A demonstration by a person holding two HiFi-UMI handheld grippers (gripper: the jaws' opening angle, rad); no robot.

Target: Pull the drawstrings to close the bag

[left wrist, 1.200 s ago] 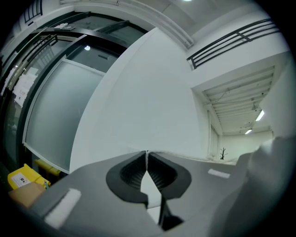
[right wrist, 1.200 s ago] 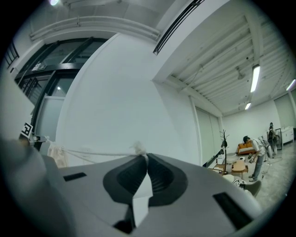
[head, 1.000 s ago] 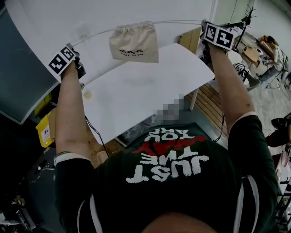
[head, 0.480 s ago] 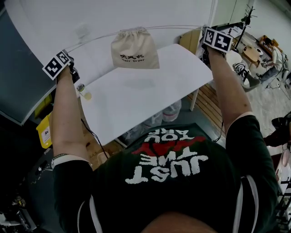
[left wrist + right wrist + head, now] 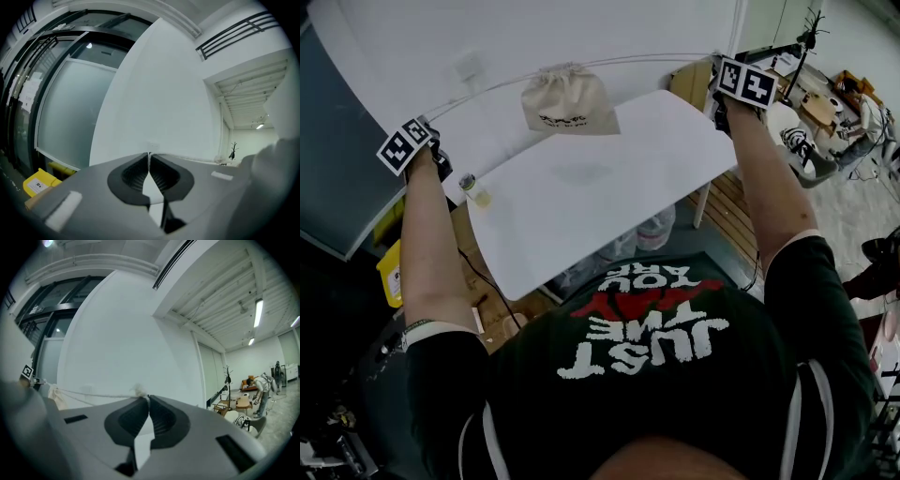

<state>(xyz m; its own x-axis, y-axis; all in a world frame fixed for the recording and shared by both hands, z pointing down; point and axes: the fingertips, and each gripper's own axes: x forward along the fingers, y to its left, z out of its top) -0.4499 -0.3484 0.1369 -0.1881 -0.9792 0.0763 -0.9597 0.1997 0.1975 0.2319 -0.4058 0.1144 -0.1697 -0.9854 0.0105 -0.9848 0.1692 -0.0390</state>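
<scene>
Since the cloth bag [image 5: 565,101] hangs light and floppy over the far edge of the table [image 5: 581,216], the thin drawstrings [image 5: 656,59] look like the only sensible handle, and the left gripper [image 5: 149,158] and right gripper [image 5: 147,400] each have their jaws pinched shut on a string end.

Print on the cloth bag [image 5: 565,101], upper centre, is too small to read; the far-right person [image 5: 260,389] is tiny, indistinct.

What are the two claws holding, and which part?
Each claw pinches a drawstring end: the left claw the left drawstring, the right claw the right drawstring near its knot. The bag hangs between them.
</scene>
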